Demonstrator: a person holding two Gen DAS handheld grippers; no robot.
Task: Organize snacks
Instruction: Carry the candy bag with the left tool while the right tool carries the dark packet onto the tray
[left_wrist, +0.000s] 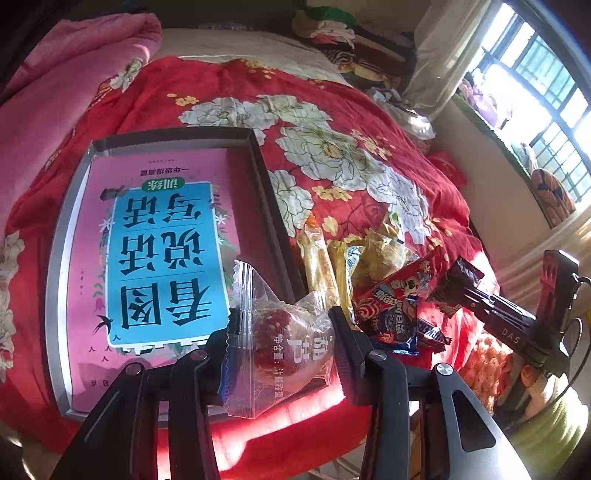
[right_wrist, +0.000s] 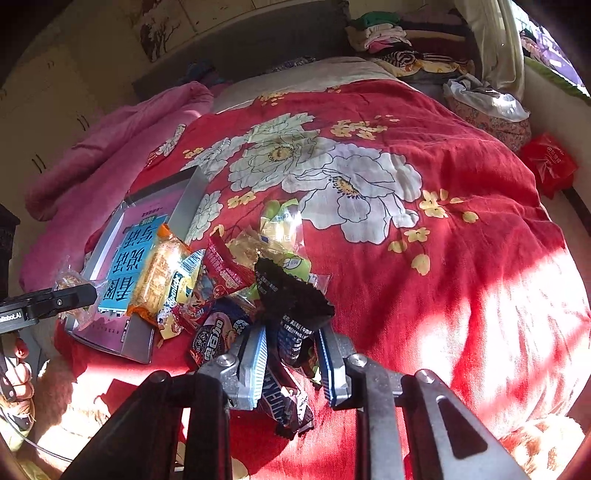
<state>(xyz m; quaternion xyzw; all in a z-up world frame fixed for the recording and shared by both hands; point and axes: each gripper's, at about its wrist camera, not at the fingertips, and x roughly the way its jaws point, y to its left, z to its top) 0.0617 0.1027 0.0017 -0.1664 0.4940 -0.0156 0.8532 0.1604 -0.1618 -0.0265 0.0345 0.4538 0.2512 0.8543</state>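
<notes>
My left gripper (left_wrist: 282, 332) is shut on a clear-wrapped red snack (left_wrist: 284, 339), held over the near right corner of a grey tray (left_wrist: 70, 236) lined with a pink and blue book (left_wrist: 162, 254). My right gripper (right_wrist: 291, 350) is shut on a dark-wrapped snack (right_wrist: 295, 306), held just above a pile of snacks (right_wrist: 207, 280) on the red floral bedspread (right_wrist: 424, 258). In the left wrist view the pile (left_wrist: 369, 280) lies right of the tray, with the right gripper (left_wrist: 480, 299) and its dark snack (left_wrist: 456, 284) beside it.
A pink blanket (left_wrist: 62, 85) lies behind the tray. Folded clothes (right_wrist: 399, 40) are stacked at the bed's far end. A red bag (right_wrist: 550, 162) lies at the right edge. A window (left_wrist: 546, 99) is on the right.
</notes>
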